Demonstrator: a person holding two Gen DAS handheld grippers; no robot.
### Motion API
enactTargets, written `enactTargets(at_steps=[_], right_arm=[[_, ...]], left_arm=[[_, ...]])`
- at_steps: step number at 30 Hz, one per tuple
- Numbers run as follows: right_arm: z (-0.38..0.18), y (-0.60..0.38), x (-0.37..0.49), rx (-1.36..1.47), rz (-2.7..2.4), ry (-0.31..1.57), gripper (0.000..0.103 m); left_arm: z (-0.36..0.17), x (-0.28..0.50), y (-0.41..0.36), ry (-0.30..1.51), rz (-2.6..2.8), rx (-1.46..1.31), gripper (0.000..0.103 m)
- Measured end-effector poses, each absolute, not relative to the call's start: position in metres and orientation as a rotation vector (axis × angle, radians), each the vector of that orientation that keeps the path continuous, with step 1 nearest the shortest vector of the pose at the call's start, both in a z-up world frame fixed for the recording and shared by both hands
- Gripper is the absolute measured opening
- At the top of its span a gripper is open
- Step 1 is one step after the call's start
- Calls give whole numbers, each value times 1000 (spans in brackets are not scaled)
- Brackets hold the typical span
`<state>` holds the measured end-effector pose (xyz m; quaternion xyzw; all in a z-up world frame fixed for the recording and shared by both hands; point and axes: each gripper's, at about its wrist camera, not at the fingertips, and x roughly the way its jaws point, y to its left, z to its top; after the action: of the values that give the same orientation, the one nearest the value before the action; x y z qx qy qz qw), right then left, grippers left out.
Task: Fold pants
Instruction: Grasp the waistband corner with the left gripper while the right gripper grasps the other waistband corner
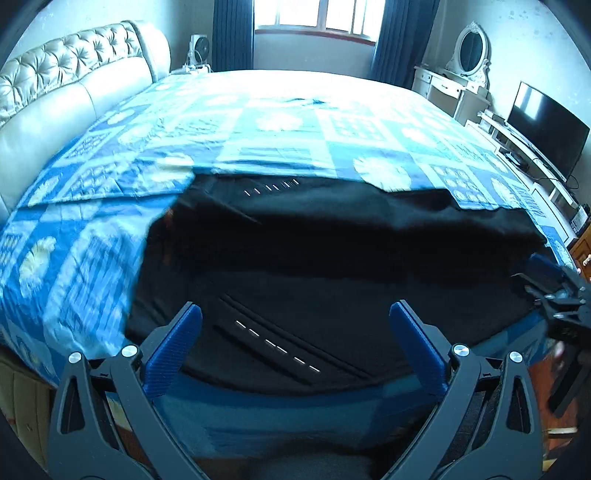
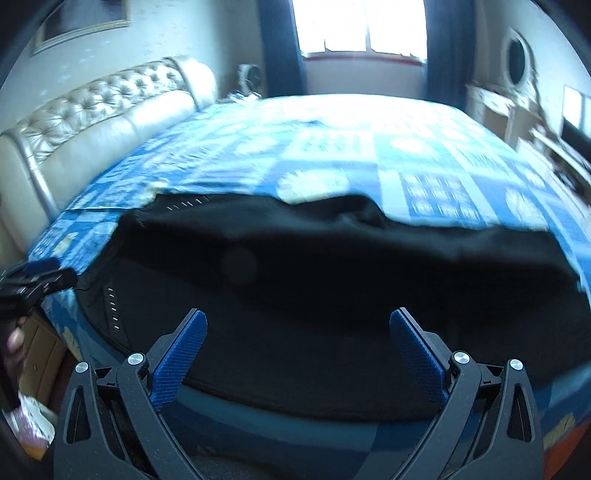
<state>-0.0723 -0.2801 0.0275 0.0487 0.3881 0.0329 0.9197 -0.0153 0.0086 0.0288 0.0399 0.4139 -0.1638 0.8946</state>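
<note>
From the left wrist camera, the left gripper (image 1: 295,317) is spread wide, its two blue pads (image 1: 173,347) well apart with nothing between them. It hangs over the near edge of the bed (image 1: 280,118), above the black pants (image 1: 332,258), which lie across the near part of the blue patterned quilt (image 1: 74,258). A row of short white dashes runs diagonally on the cloth just ahead of the pads, and a second row shows near the far edge of the pants. At the right edge of this view sits the right gripper (image 1: 543,277) beside the end of the pants (whether it touches the cloth cannot be told). A padded headboard (image 1: 55,85) stands to the left, a window (image 1: 317,14) at the back, a television (image 1: 546,129) to the right.

From the right wrist camera, somewhat blurred, the right gripper (image 2: 297,321) is likewise spread wide and pinches nothing, poised over the near edge of the pants (image 2: 332,277). The cloth stretches across the quilt (image 2: 332,147), bunched into a ridge along its far side. The left gripper (image 2: 40,271) shows at the left edge, close to the end of the pants
</note>
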Motion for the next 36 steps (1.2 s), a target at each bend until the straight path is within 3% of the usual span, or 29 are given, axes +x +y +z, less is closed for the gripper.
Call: enactTargets(at_steps=[9,19,23,32,36], right_arm=[[38,-291,64,26,402,889,99],[-26,-339,176,293,532,1118,99],[-40,-343,189,323,571,1168,99],[-62,-325,207,258,644,1268,98],[-66,-312,211,223,671,1307,98]], left_arm=[[13,159,98,962,-370,25,101],[-44,266,85,1019,-603,30,99],[-68,286,75,1107,-652,34,59],[-76,313,72,1134,-641,21,61],[-80,303,59,1112,-673,149,66]])
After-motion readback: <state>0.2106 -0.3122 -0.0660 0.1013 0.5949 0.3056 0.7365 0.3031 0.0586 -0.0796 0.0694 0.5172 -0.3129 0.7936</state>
